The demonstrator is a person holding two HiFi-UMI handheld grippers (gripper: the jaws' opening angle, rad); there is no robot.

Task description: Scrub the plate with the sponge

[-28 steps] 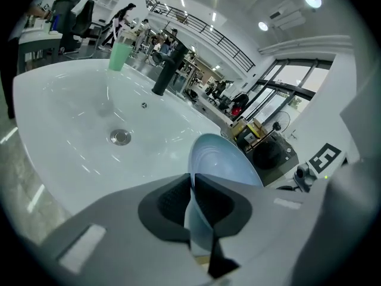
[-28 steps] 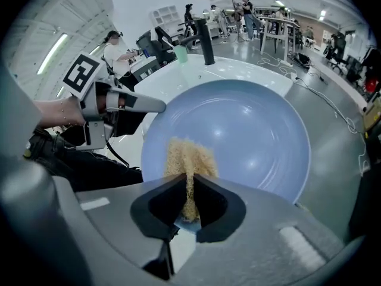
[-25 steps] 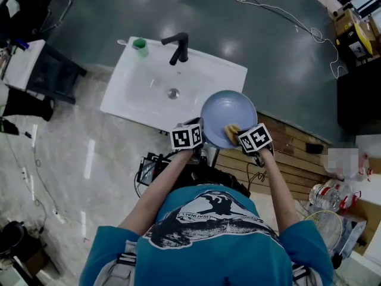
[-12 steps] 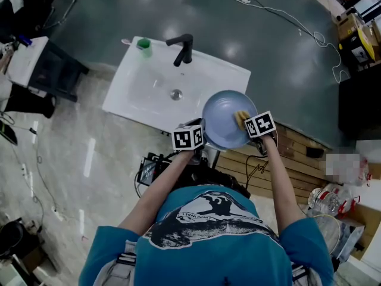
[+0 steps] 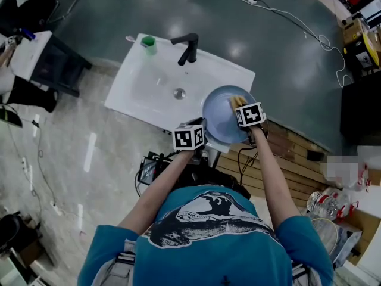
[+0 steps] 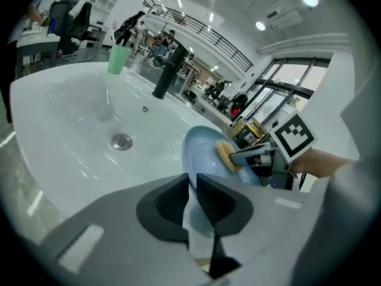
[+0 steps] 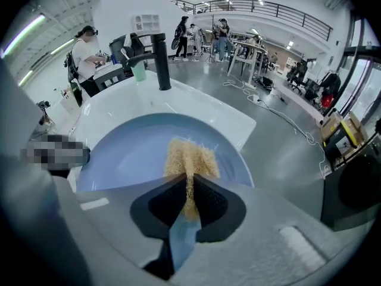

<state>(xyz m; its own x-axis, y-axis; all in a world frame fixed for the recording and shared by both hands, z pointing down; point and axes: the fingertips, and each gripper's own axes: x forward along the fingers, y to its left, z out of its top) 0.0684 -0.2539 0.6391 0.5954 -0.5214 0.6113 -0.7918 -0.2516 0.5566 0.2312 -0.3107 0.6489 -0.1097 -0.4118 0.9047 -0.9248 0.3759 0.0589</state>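
A light blue plate [image 5: 221, 121] is held tilted over the right end of the white sink [image 5: 149, 82]. My left gripper [image 5: 199, 137] grips its near left rim. In the left gripper view the rim [image 6: 205, 154] sits between the pads of that gripper [image 6: 193, 185], whose jaws have just been opening a little and still touch it. My right gripper [image 5: 241, 107] is shut on a yellow sponge [image 5: 237, 102] that presses on the plate's far right part. The sponge [image 7: 189, 158] sticks out of the right gripper [image 7: 189, 196] onto the plate's face [image 7: 128, 151].
A black faucet [image 5: 187, 47] and a green cup [image 5: 149, 44] stand at the sink's back edge, with the drain [image 5: 179, 92] in the basin. Cables lie on the dark floor behind. A wooden pallet [image 5: 294, 154] is at the right. People stand in the background [image 7: 86, 52].
The right gripper has slid the sponge across the plate, from its near right part to its far right part. The left gripper and the plate have stayed put.
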